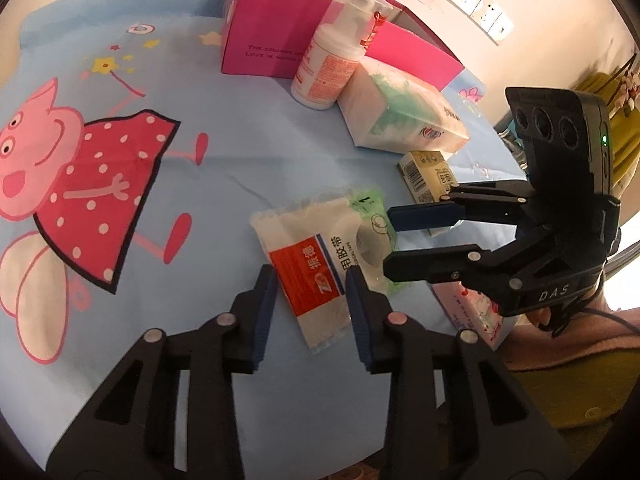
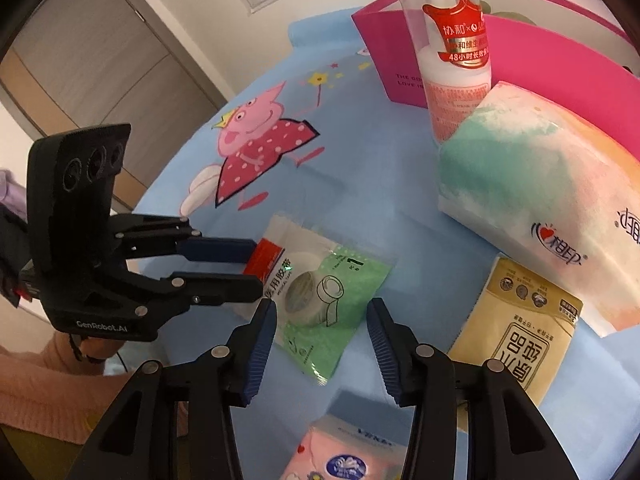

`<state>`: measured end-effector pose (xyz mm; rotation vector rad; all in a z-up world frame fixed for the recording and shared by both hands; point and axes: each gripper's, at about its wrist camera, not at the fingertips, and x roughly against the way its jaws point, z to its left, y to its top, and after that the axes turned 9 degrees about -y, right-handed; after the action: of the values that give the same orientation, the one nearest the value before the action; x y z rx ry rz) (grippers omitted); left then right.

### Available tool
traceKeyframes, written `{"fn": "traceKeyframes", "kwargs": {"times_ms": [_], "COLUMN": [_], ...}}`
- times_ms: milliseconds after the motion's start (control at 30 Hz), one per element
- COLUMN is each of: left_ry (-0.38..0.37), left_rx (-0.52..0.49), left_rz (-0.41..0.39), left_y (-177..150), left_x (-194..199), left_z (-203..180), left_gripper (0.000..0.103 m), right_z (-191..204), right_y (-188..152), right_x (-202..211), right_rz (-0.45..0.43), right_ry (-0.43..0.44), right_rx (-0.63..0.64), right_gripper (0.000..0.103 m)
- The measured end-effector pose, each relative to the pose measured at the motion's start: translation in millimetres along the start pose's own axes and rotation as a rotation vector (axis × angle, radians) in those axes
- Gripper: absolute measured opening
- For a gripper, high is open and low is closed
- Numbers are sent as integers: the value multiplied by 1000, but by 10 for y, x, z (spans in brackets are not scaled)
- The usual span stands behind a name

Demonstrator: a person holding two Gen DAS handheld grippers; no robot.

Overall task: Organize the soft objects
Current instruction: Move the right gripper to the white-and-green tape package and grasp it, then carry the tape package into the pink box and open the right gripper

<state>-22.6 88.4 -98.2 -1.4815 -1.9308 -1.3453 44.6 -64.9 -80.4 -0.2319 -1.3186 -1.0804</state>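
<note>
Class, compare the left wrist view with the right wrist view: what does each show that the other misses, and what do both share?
Only the left wrist view shows the wall sockets. Only the right wrist view shows the panelled door. Both show the tape packet, pink box, pump bottle, large tissue pack and yellow packet on the blue cartoon cloth.

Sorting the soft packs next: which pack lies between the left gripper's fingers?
The flat clear tape pack with the red-and-white label and green end; the other packs lie farther right.
</note>
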Motion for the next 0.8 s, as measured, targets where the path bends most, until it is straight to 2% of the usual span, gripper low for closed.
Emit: {"fn": "traceKeyframes", "kwargs": {"times_ms": [100,167,200,267,400,467,700,800], "left_ry": [1,-11,-18,-30,-29,-36,-57,-80], "left_rx": [2,15,22,29,30,33,41,56], "left_rz": [-4,-10,-12,-18,-24,-23,-25,-25], "left_y": [-14,-24,-30,-32,-30,-28,-13,-8], "left_x": [0,12,24,29,27,24,10,10], "left_z": [-10,3,24,38,38,30,35,65], "left_gripper": [38,38,38,38,38,42,42,47], "right_z": [-6,-33,-53,-101,-89,-63,-33,-10], "right_y": [10,12,17,11,-6,-13,-34,-50], "right_x": [11,19,12,11,43,86,184,213], "right_rz": [-27,-43,-46,-50,-82,-111,-164,-188], "right_ry": [36,42,42,44,53,44,41,34], "right_rx": [-20,-37,-45,-59,-37,-21,17,34], "right_gripper": [46,38,29,24,18,17,15,15]}}
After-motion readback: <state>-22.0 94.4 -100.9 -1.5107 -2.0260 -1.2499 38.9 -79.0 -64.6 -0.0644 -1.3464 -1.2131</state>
